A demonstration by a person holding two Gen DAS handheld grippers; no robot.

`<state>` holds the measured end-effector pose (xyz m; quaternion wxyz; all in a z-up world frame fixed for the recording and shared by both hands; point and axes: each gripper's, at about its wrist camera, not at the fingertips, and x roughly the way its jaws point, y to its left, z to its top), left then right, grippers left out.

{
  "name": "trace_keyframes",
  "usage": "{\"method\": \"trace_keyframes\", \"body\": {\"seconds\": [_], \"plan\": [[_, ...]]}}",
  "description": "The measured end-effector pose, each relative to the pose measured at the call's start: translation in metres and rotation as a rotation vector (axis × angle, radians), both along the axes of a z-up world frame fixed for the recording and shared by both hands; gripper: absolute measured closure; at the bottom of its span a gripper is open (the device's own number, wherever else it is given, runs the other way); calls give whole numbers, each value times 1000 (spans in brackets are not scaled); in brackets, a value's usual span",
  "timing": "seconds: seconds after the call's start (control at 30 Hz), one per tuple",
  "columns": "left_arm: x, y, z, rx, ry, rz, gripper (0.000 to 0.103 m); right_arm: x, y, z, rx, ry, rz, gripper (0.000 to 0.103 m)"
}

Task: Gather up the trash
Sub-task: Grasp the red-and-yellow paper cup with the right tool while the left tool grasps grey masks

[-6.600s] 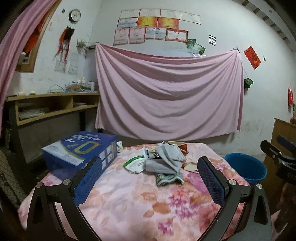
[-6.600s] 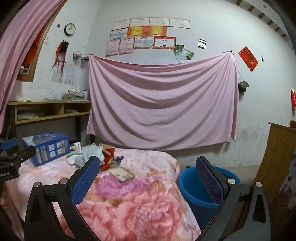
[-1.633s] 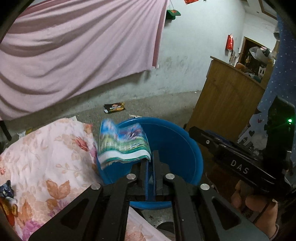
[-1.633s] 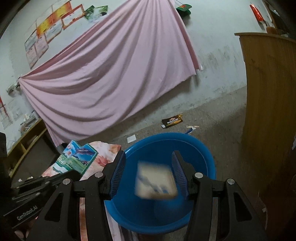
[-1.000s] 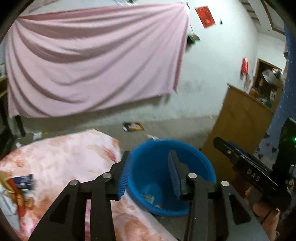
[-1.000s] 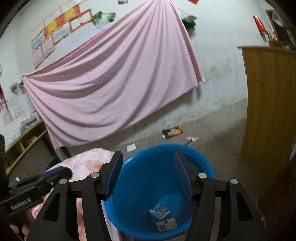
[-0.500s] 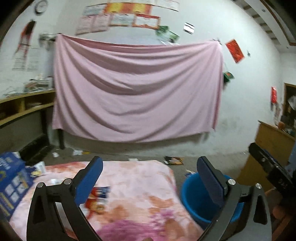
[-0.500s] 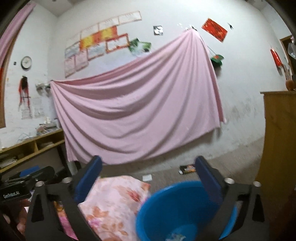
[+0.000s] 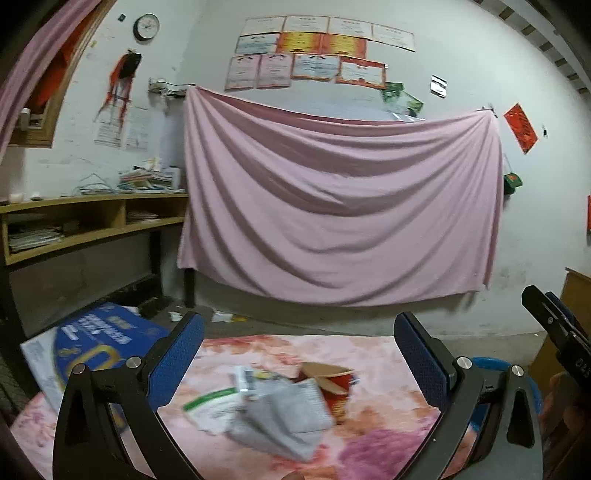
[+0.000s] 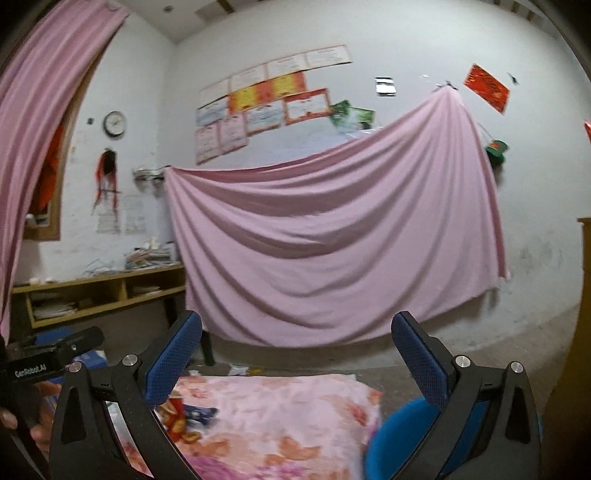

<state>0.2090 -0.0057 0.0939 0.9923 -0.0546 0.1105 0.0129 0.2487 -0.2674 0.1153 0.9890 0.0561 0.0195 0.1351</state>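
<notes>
Both hand-held grippers stand with their blue-padded jaws spread wide and nothing between them: the left gripper (image 9: 297, 349) looks over the table from its own camera, and the right gripper (image 10: 295, 345) does the same a little further toward the bucket side. Behind everything, a large pink cloth sheet (image 9: 332, 206) hangs in folds across the white wall, with a wooden shelf unit (image 9: 92, 221) to its left. Below it lies the pink floral blanket (image 9: 369, 354) that covers the table, which bears the trash. At its left edge rests a big blue cardboard box (image 9: 99, 343), slightly blurred. The round blue plastic bucket (image 10: 399, 435) sits just beside the blanket's right edge, low on the floor side. Near the middle of the blanket, a crumpled grey-and-white wrapper (image 9: 288, 417) lies against a white packet with a green stripe (image 9: 210, 406), and just behind them a red paper cup (image 9: 328, 384) stands tilted. High on the wall hangs a small round clock (image 9: 146, 26).
</notes>
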Motion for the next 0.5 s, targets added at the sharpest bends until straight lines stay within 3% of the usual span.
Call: {"method": "trace_keyframes", "body": {"seconds": [0.33, 0.5], "plan": [[-6, 40, -31, -8, 83, 39, 2, 19, 69, -23, -107, 91, 117, 0], [-4, 50, -47, -35, 153, 20, 2, 32, 93, -37, -167, 187, 167, 0]]}}
